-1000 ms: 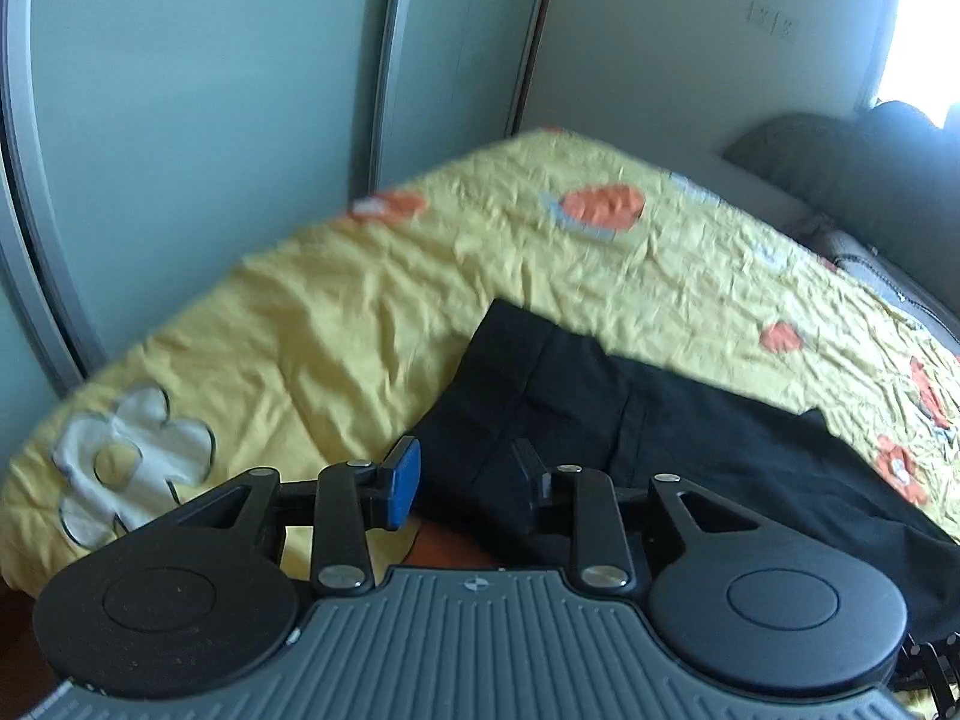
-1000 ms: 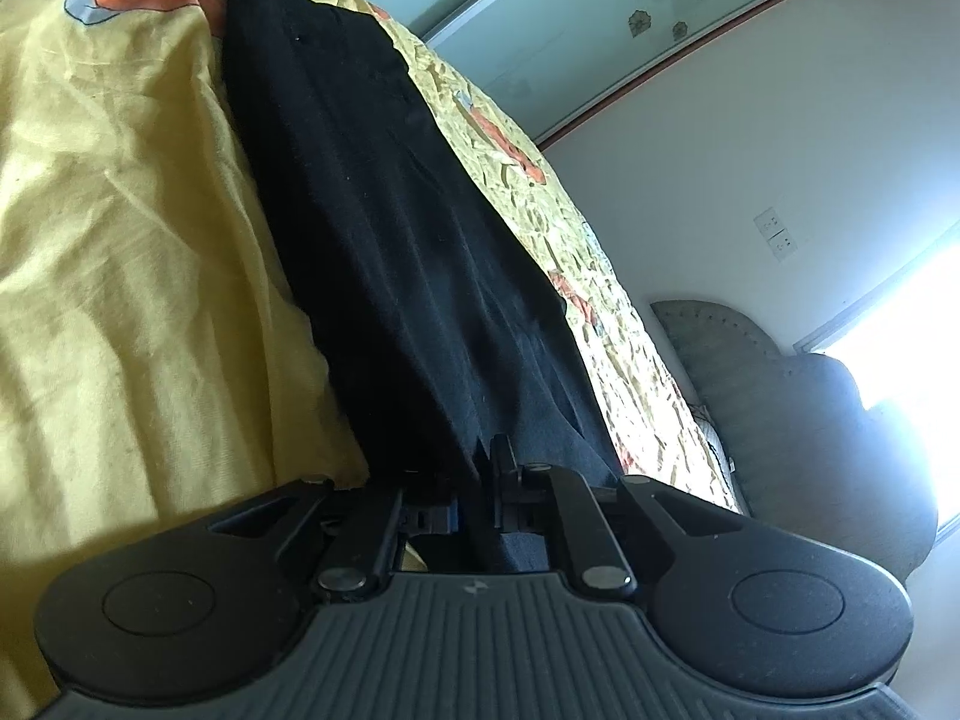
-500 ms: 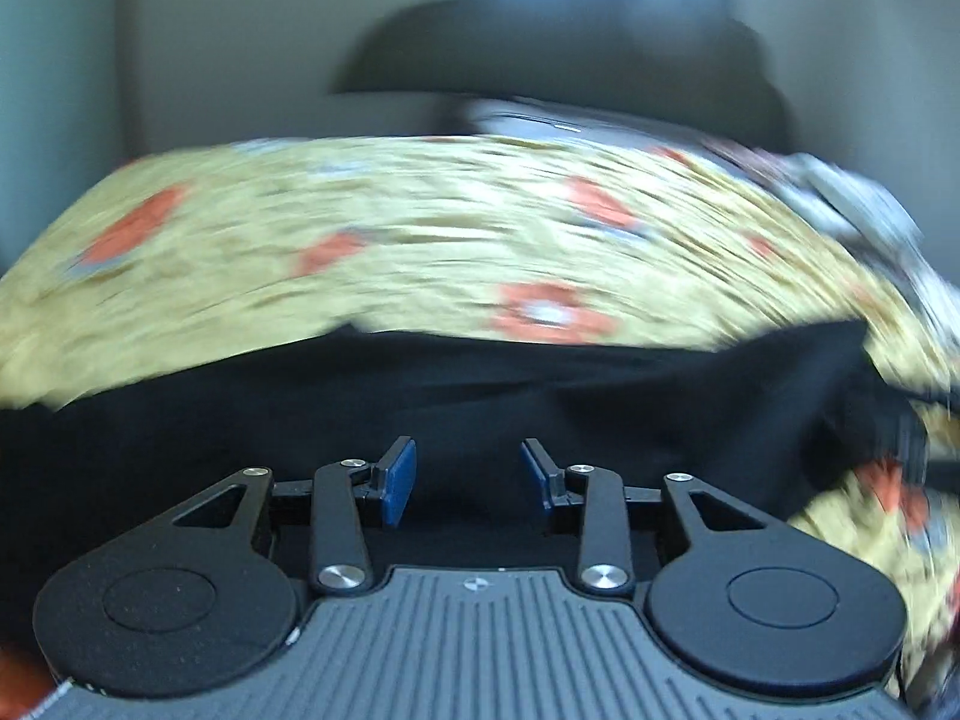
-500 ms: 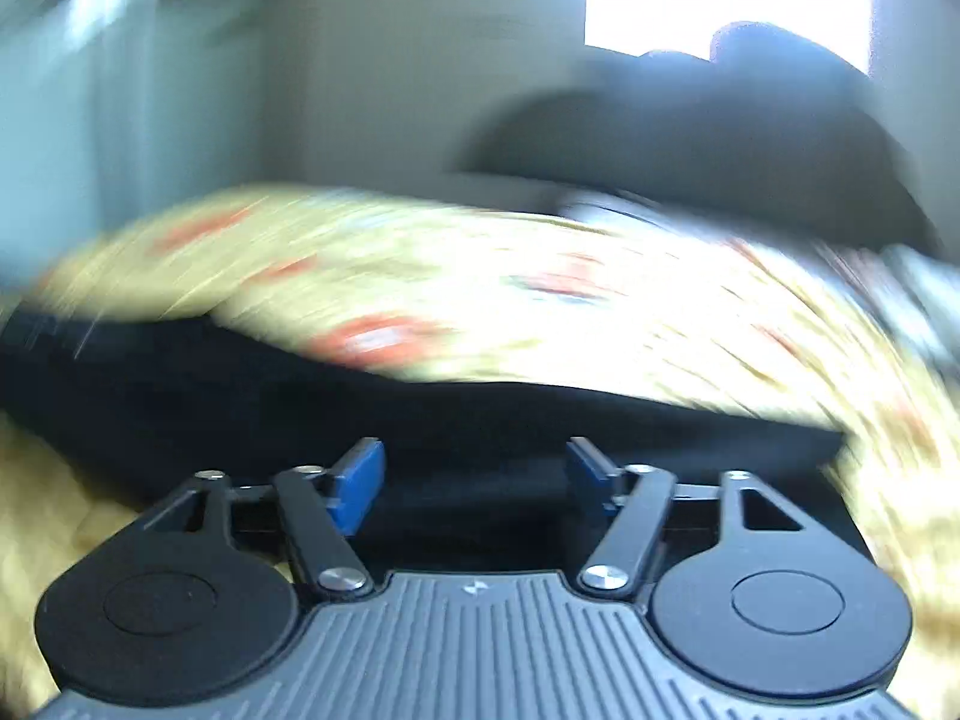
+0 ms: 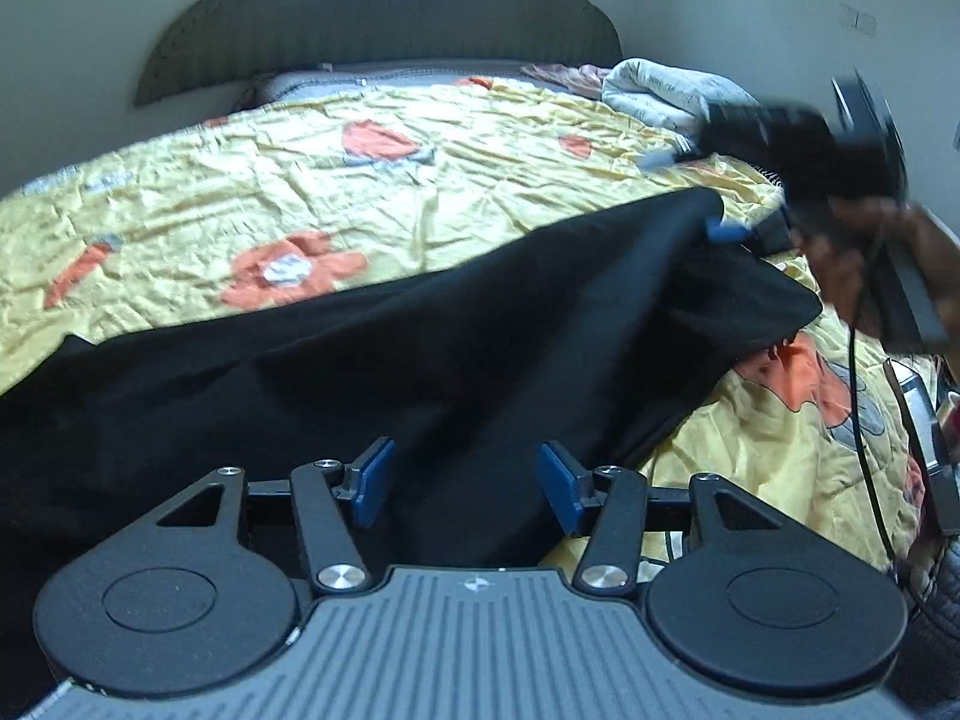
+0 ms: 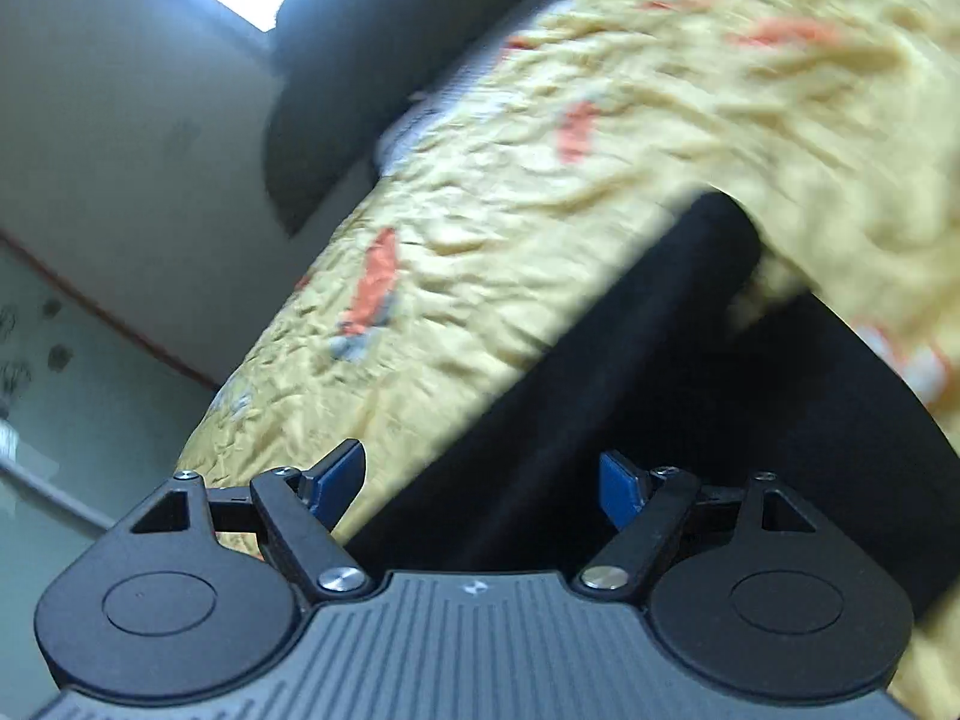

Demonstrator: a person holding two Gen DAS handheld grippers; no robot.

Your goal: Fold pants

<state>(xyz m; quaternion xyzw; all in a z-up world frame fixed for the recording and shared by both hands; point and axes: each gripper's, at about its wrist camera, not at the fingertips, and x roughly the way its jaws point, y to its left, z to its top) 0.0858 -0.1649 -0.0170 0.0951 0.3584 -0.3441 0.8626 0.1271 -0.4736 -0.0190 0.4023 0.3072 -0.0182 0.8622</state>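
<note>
Both tools have their blue pads spread apart, and neither pinches cloth. The left tool (image 5: 465,483) hovers low over the near edge of the black pants (image 5: 372,360), which lie stretched across the yellow flowered bedspread (image 5: 312,180), running from the left side toward a bunched end at the right. In the left wrist view the right tool (image 5: 729,228) sits at that far end, its blue pad just beside the fabric's tip; whether it touches is hard to tell through the blur. The right wrist view is smeared, showing only pants (image 6: 630,420) between the open pads of the right tool (image 6: 480,483).

The step in hand appears to be taking hold of the garment for a fold. To do it well, each tool should probably bite one clean edge, catching all layers together, not a loose wrinkle. The bunched right end looks likely to fold unevenly, so flattening it first seems wise. Lifting both grips evenly should keep the cloth taut and stop the bedspread from coming up with it.
</note>
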